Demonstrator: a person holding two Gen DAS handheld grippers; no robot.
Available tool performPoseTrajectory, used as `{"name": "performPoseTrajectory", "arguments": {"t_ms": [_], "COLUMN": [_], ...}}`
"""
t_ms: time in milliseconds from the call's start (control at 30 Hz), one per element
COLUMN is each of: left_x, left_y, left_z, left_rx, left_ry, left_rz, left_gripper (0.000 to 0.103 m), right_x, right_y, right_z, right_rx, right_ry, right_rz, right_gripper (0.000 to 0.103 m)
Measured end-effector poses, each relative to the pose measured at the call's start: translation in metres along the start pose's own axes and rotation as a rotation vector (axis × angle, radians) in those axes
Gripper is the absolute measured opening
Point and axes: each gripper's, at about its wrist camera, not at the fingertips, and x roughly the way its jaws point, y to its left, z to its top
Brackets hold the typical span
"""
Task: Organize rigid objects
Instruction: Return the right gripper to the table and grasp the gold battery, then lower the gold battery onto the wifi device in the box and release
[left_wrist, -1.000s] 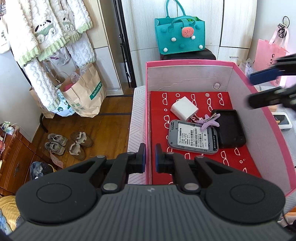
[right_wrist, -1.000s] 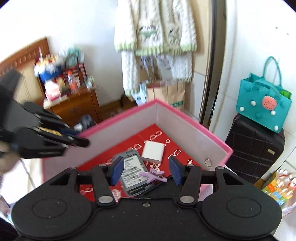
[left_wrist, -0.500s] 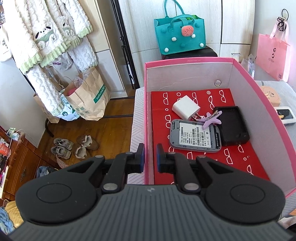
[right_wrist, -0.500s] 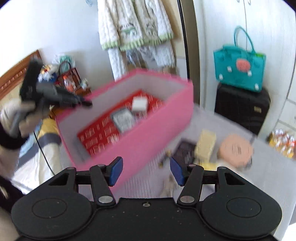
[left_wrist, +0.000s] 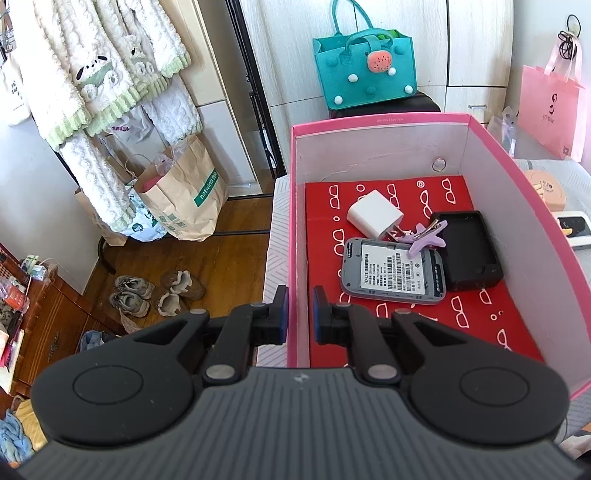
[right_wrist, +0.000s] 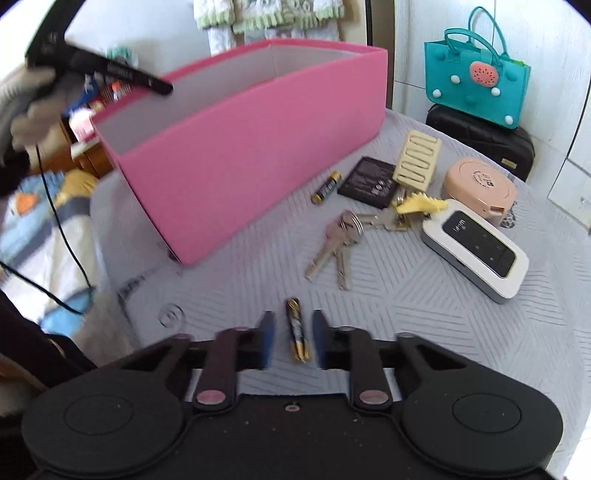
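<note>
Box (left_wrist: 480, 122) fills the left wrist view — pink, red-lined, holding a white charger (left_wrist: 373, 214), a grey router (left_wrist: 393, 271), a purple clip (left_wrist: 426, 234) lying on the router's edge and a black case (left_wrist: 467, 249). The left gripper (left_wrist: 298, 314) straddles the box's near-left wall, jaws narrowly apart, one on each side; whether they pinch it I cannot tell.

In the right wrist view the right gripper (right_wrist: 291, 339) sits low over the bed (right_wrist: 424, 314), jaws open around a battery (right_wrist: 297, 334) — not touching it. Beyond lie keys (right_wrist: 338, 240), a second battery (right_wrist: 325, 187), a white WiFi unit (right_wrist: 476, 247) and a pink round case (right_wrist: 478, 190).
</note>
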Motion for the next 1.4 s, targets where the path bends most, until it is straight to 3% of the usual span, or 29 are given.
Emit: {"name": "performPoseTrajectory", "arguments": {"t_ms": [267,533,800,1000,1167,1300,1400], "left_x": [0.000,0.001,0.002,0.001,0.001,-0.002,-0.004], "left_y": [0.000,0.000,-0.001,0.006,0.006,0.007,0.009], "left_z": [0.000,0.001,0.002,-0.002,-0.004,-0.005,-0.007], "left_rx": [-0.003,0.004,0.009,-0.022,-0.005,-0.008,-0.015], "left_ry": [-0.002,0.000,-0.009,0.006,0.005,0.004,-0.003], "left_rz": [-0.001,0.003,0.002,-0.024,-0.023,-0.031,-0.038], "left_gripper": [0.010,0.010,0.010,0.010,0.007,0.006,0.006], "right_x": [0.009,-0.004,-0.049,-0.042,0.010,0.058,0.084], "right_y": [-0.004,0.006,0.014,0.036,0.047,0.051,0.055], "right_z": [0.006,0.027,0.086,0.139,0.179,0.205,0.219], "right_rx": [-0.029,-0.093,-0.140,-0.214,-0.223,-0.240,-0.262], "right_ry": [0.034,0.013,-0.185,-0.277,-0.166,-0.017,0.030], "right_rz": [0.018,-0.040,-0.062,0.055,0.120,0.109,0.095], "right_gripper": [0.011,0.011,0.011,0.011,0.011,0.011,0.011]}}
